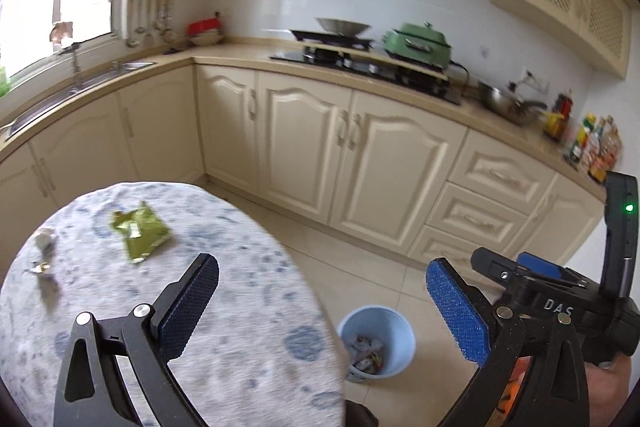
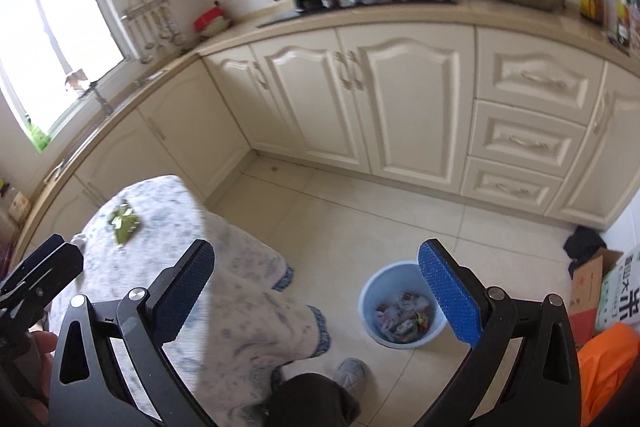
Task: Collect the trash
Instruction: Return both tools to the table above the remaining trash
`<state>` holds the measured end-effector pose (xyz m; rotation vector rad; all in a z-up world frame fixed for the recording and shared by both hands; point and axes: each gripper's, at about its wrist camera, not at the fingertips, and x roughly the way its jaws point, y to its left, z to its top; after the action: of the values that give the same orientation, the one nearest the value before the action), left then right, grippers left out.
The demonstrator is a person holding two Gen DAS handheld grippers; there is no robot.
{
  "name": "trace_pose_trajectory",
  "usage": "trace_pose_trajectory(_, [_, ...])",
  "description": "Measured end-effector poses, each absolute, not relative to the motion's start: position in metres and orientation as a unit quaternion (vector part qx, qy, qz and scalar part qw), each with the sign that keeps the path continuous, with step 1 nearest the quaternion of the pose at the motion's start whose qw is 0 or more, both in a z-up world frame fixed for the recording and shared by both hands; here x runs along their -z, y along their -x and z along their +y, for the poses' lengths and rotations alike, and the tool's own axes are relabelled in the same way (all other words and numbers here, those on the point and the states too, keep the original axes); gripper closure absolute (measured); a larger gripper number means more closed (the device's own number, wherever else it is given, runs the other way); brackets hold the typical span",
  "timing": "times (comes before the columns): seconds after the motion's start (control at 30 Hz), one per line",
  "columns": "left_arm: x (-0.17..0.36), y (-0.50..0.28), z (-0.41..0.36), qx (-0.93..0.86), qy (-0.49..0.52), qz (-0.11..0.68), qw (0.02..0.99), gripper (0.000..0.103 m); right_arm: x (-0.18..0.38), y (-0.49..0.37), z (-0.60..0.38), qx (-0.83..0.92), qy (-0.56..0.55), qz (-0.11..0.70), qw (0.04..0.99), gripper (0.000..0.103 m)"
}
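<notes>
At the bottom of the left wrist view the left gripper point(image 1: 322, 301) hangs with its blue-padded fingers point(image 1: 188, 303) spread wide and empty over the near edge of the round table point(image 1: 248, 339), whose blue-patterned cloth carries a crumpled green snack wrapper point(image 1: 142, 229) at centre left and small foil scraps point(image 1: 42, 259) near the left edge. In the right wrist view the right gripper point(image 2: 316, 291) is likewise spread and empty, and the light blue trash bin point(image 2: 402, 307), already holding wrappers, stands on the tiled floor low and right of centre, just beside the table
</notes>
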<state>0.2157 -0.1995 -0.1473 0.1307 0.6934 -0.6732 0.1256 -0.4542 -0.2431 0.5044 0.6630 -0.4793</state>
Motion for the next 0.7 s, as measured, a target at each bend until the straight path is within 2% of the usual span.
trace_pose_trajectory(0.37, [0.108,-0.164,-0.054,0.224,-0.012,0.284,0.932,0.001,0.180,-0.184,-0.330,0.137,-0.164,0.291,0.933,0.000])
trace_pose_trajectory(0.7, [0.109,-0.129,0.034,0.131,0.006,0.269,0.954,0.001,0.171,-0.231,-0.244,0.070,-0.111,0.296,0.946,0.000])
